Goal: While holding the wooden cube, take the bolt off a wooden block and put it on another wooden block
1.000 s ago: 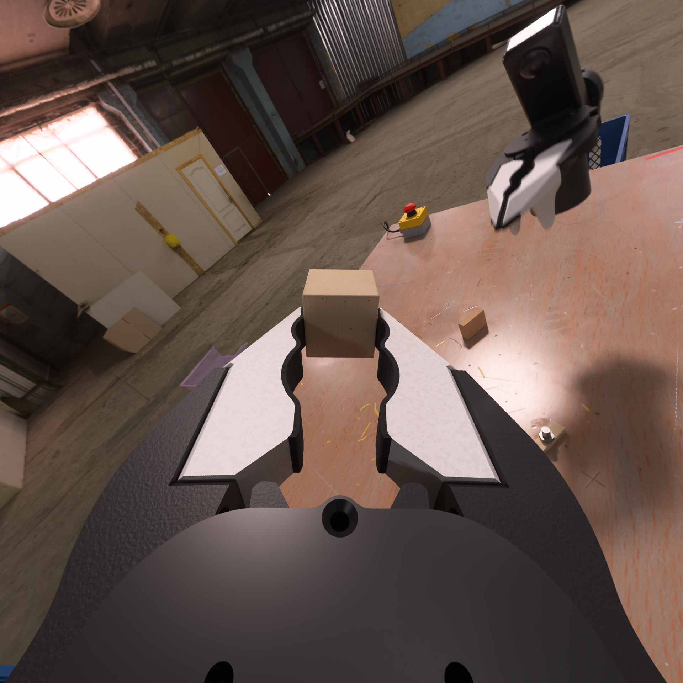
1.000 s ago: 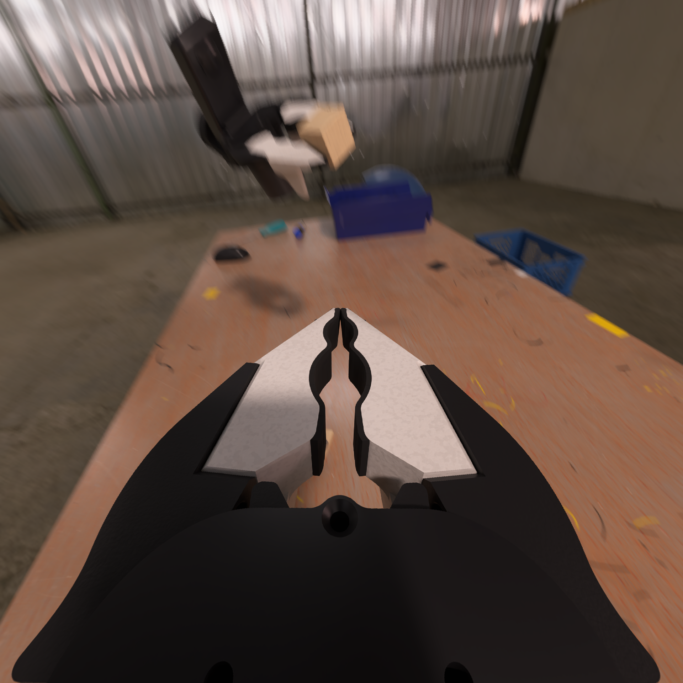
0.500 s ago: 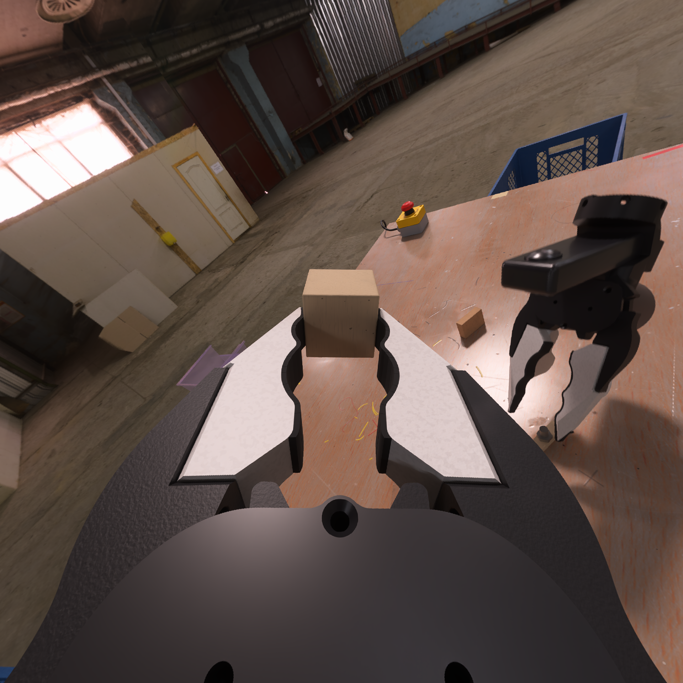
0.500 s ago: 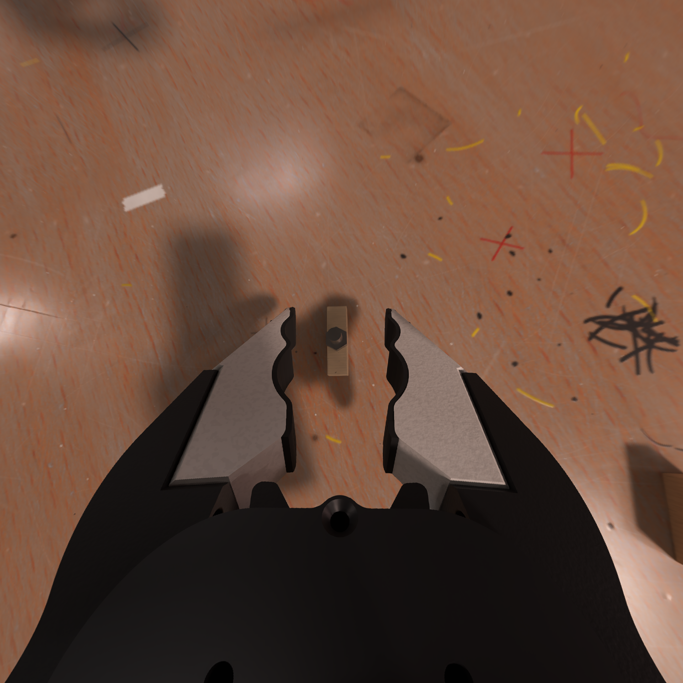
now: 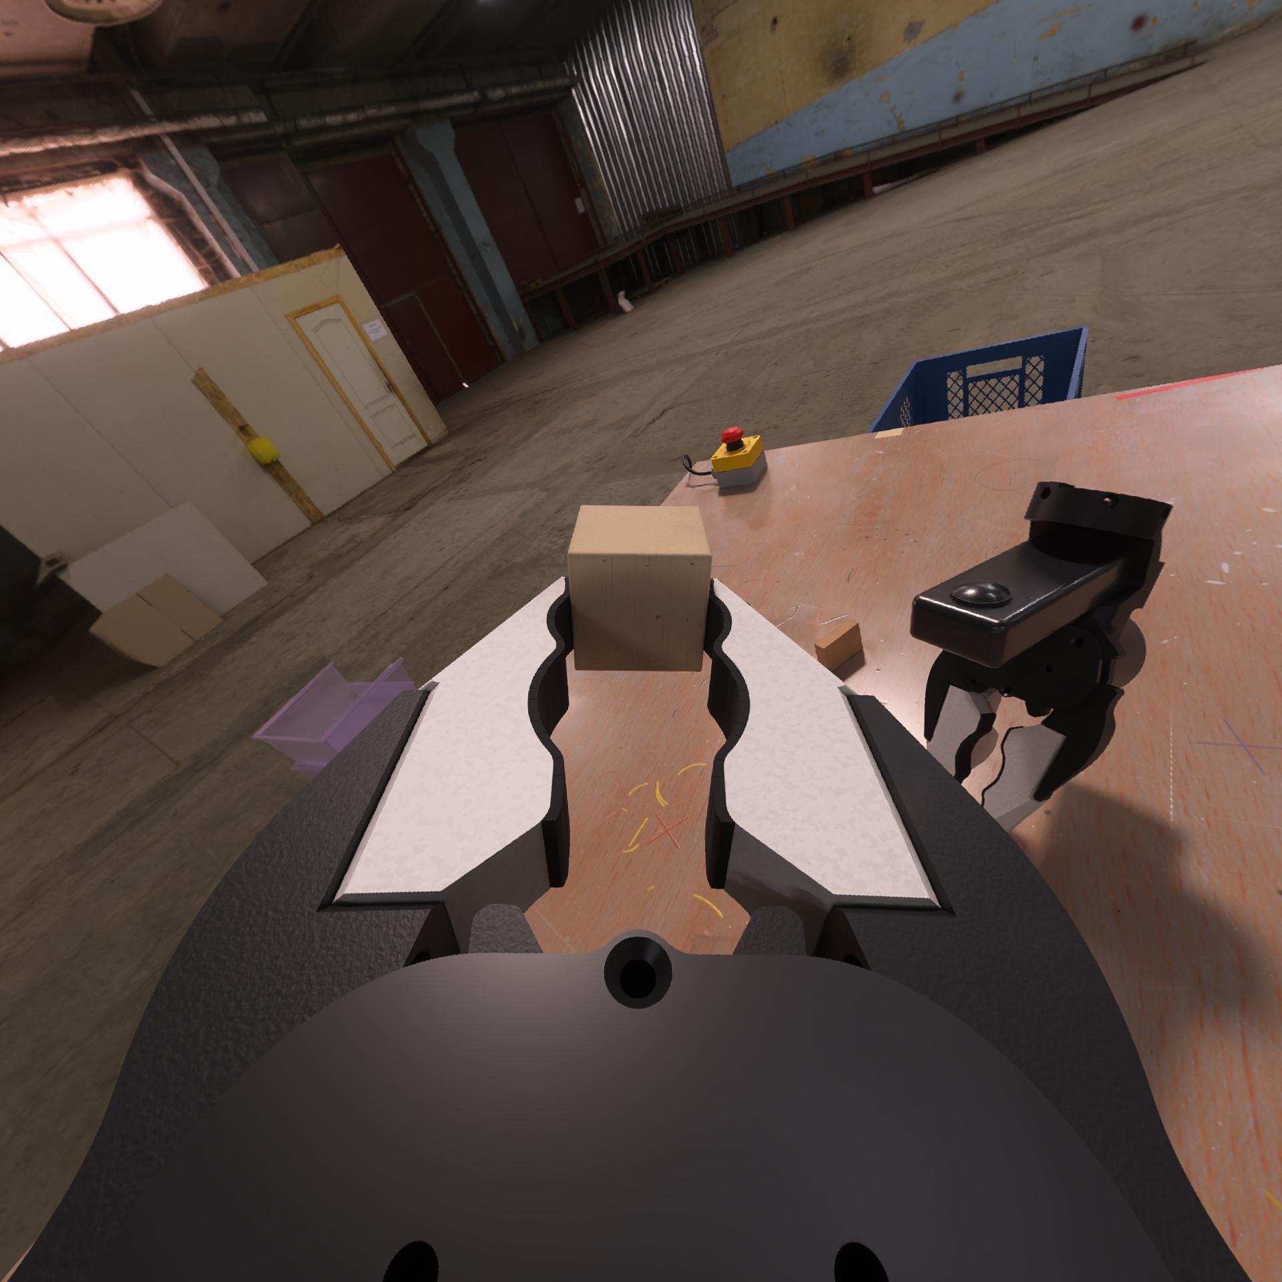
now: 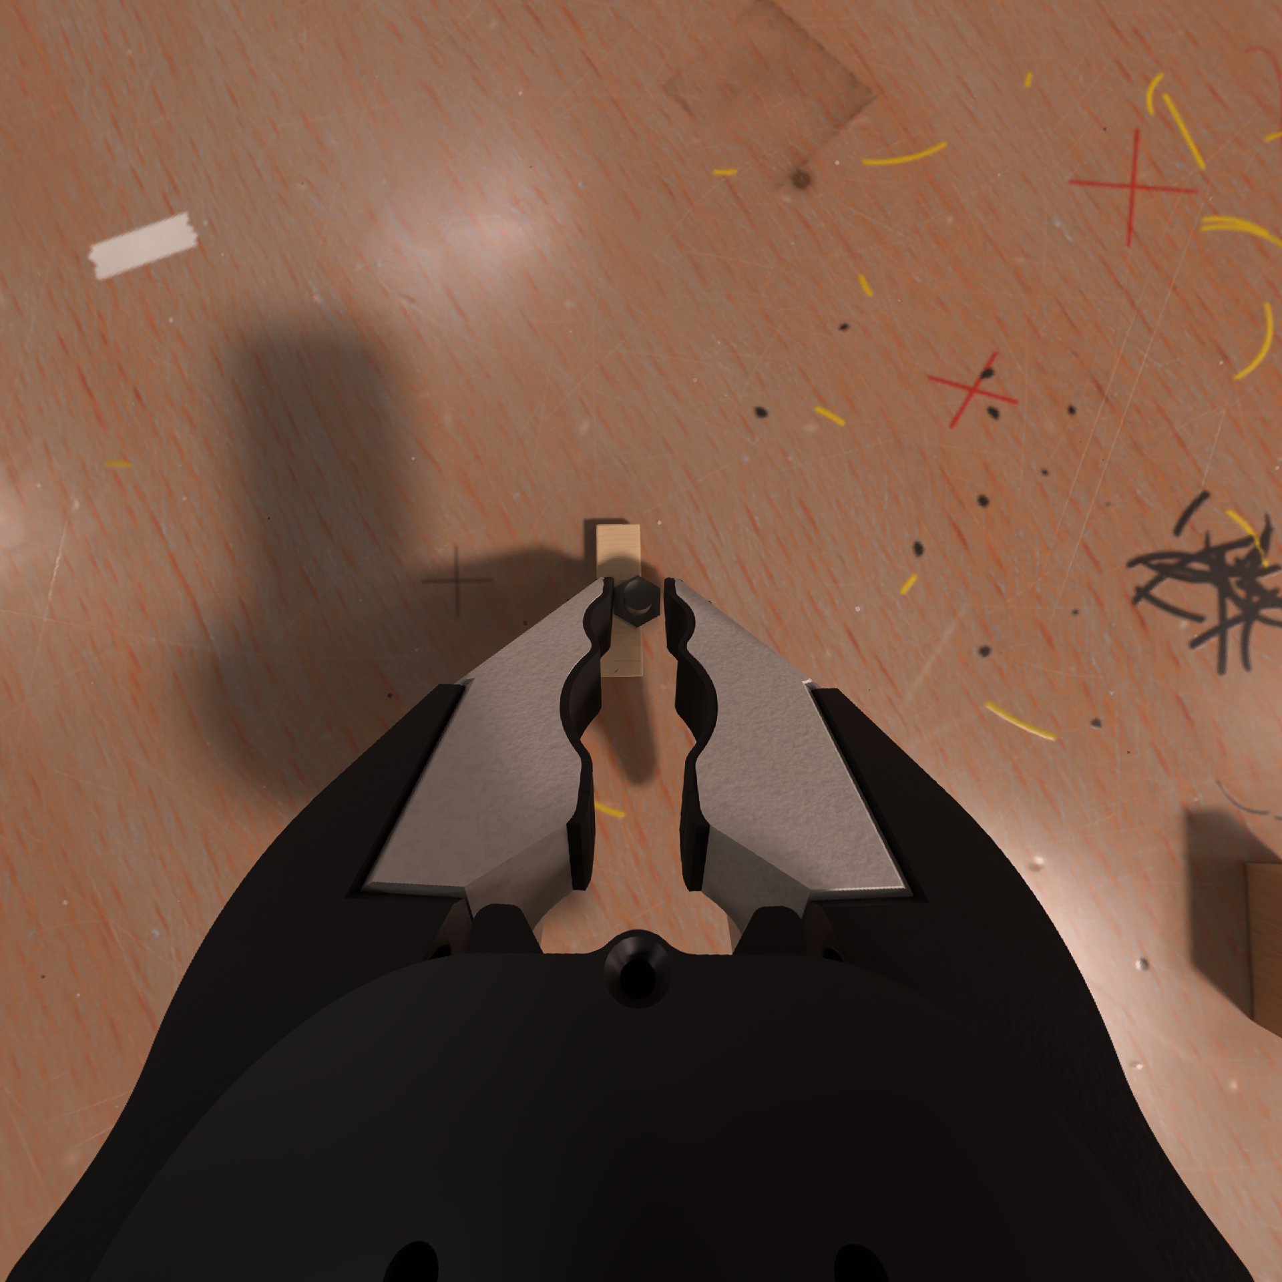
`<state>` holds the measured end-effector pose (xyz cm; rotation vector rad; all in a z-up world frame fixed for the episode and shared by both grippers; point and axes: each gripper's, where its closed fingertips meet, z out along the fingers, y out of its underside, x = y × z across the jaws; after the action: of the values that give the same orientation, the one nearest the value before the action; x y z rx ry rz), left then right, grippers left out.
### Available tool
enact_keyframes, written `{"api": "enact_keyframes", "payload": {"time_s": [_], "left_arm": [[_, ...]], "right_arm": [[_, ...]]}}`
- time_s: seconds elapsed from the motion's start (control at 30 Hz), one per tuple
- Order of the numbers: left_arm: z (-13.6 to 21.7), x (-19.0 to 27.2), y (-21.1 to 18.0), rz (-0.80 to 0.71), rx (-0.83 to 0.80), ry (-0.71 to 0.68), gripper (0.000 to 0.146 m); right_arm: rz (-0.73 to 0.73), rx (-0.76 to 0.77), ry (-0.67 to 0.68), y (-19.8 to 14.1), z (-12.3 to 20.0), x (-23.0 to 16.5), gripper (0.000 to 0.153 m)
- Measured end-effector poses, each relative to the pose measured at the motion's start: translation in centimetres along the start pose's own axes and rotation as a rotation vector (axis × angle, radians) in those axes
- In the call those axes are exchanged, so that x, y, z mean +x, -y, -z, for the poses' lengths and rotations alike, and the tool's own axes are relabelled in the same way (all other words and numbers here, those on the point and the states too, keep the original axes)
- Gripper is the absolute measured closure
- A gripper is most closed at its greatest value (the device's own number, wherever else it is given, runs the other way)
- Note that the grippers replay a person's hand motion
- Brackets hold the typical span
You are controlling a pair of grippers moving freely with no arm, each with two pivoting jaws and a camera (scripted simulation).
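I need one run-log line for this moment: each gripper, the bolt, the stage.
left gripper: shut on wooden cube | right gripper: fingers closing around bolt, contact unclear | bolt: on wooden block | stage: grasping

Bolt [image 6: 637, 602] sits on the wooden block [image 6: 619, 559] between the right gripper [image 6: 638, 590] fingertips; second block [image 6: 1264, 950] off right, seemingly clear of both.

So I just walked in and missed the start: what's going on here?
The left gripper holds a wooden cube clamped in the air. The right gripper points down at the table, fingertips on either side of a bolt standing on a small wooden block. The bolt isn't lifted yet.
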<state>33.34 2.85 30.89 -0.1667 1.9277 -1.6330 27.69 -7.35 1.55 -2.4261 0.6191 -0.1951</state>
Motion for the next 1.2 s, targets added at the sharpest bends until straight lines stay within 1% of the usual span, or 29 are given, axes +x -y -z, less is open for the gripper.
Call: {"api": "enact_keyframes", "payload": {"time_s": [0.07,0.17,0.23,0.3,0.4,0.53,0.6,0.67,0.7,0.77,0.83,0.87,1.03,1.2], "left_arm": [[0.0,0.1,0.0,-0.002,-0.001,-0.001,0.110],[0.1,0.1,0.2,-0.006,0.002,-0.001,0.110],[0.1,0.1,0.3,-0.006,0.006,0.000,0.110],[0.2,0.1,0.3,-0.002,0.007,0.000,0.110],[0.3,0.0,0.4,0.001,0.011,0.007,0.110],[0.5,-0.1,0.6,0.005,0.020,0.009,0.110],[0.5,-0.1,0.6,0.008,0.022,0.007,0.110],[0.4,-0.1,0.5,0.010,0.019,0.005,0.110],[0.4,0.0,0.5,0.010,0.017,0.004,0.110],[0.2,0.1,0.4,0.006,0.014,0.001,0.110],[0.1,0.2,0.4,0.001,0.010,-0.004,0.110],[0.0,0.3,0.3,0.001,0.007,-0.004,0.110],[-0.3,0.3,0.1,0.002,-0.002,-0.010,0.110],[-0.4,0.5,0.1,-0.006,-0.010,-0.013,0.110]], "right_arm": [[0.026,-0.002,-0.007,0.0,0.1,-0.3,0.139],[0.032,0.030,0.040,0.2,0.4,-1.4,0.139],[0.016,0.079,0.087,0.8,1.2,-2.0,0.139],[-0.024,0.161,0.142,1.9,2.7,-2.2,0.139],[-0.088,0.298,0.220,3.9,5.9,-1.8,0.139],[-0.140,0.483,0.308,6.5,11.4,-0.6,0.139],[-0.152,0.586,0.347,7.7,14.5,0.2,0.139],[-0.128,0.698,0.365,8.8,18.0,0.9,0.139],[-0.107,0.749,0.360,9.2,19.7,1.3,0.139],[-0.039,0.813,0.292,9.6,22.4,2.0,0.139],[0.017,0.823,0.214,9.4,24.1,2.7,0.139],[0.029,0.822,0.199,9.3,24.7,2.9,0.139],[0.016,0.806,0.129,8.1,26.2,5.1,0.139],[-0.012,0.692,-0.010,5.9,25.8,8.7,0.139]]}}
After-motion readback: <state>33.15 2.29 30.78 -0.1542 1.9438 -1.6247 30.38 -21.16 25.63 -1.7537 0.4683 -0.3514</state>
